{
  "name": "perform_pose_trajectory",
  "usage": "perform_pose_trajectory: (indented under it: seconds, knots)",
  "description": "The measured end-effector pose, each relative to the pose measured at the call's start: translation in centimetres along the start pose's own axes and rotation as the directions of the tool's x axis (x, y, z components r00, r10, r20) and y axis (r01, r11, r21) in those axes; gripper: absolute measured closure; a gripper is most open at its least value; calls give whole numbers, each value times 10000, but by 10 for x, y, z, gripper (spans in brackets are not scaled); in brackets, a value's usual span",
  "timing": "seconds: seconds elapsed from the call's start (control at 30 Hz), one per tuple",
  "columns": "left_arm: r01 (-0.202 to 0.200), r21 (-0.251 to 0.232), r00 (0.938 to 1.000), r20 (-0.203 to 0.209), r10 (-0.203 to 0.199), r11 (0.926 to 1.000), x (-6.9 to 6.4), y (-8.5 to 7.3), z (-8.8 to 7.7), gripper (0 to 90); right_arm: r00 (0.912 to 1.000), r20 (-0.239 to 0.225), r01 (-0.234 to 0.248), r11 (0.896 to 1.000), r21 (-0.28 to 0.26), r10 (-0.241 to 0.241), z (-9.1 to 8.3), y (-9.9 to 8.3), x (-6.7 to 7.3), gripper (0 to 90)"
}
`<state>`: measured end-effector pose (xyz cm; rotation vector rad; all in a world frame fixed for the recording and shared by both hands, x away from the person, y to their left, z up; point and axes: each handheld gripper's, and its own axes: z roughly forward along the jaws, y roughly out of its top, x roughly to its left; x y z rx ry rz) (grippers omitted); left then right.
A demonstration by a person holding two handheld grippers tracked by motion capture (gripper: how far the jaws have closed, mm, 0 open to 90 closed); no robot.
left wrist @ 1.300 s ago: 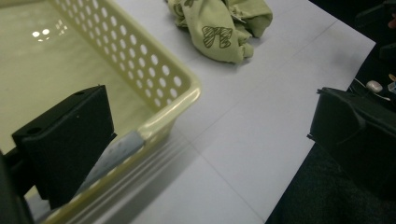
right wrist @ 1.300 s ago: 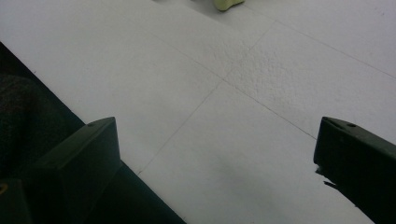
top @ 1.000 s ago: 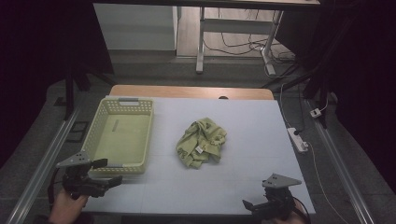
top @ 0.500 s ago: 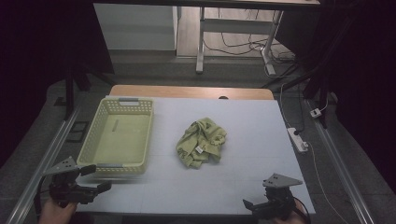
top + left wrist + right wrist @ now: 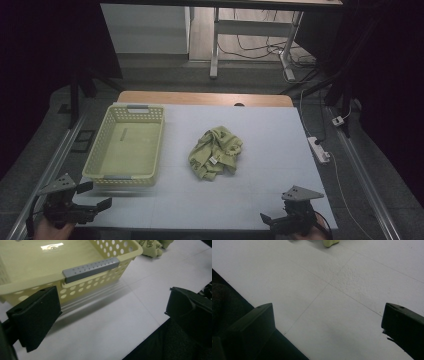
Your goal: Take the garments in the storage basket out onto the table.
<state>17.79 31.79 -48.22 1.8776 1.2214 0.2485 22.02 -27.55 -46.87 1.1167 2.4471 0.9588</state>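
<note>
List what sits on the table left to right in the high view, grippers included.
left gripper → yellow basket → crumpled green cloth → right gripper → white power strip, off the table's right edge.

The basket [image 5: 126,147] was pale yellow plastic with little holes, and its floor shone. Its handle [image 5: 90,269] was dull grey. The cloth [image 5: 215,152] looked soft and crumpled. The table [image 5: 270,145] had a white, matt, slightly bumpy top and a wooden back edge [image 5: 200,97]. The black jaws were matt.
</note>
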Motion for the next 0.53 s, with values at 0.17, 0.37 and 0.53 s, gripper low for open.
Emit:
perform_pose_trajectory:
  seconds: [0.17,0.37,0.53]
  knots:
    - [-147,237,9997,-191,152,9996,-2,-3,-3,0,10000,-22,-32,10000,-8,32,0,0,0,0]
    - [-375,554,9988,-302,392,9978,-5,-6,-5,0,10000,-32,-26,10000,-16,26,0,0,0,0]
    - [-271,562,9995,-169,281,9980,-3,-6,-5,0,10000,65,44,9999,106,-44,1,0,0,0]
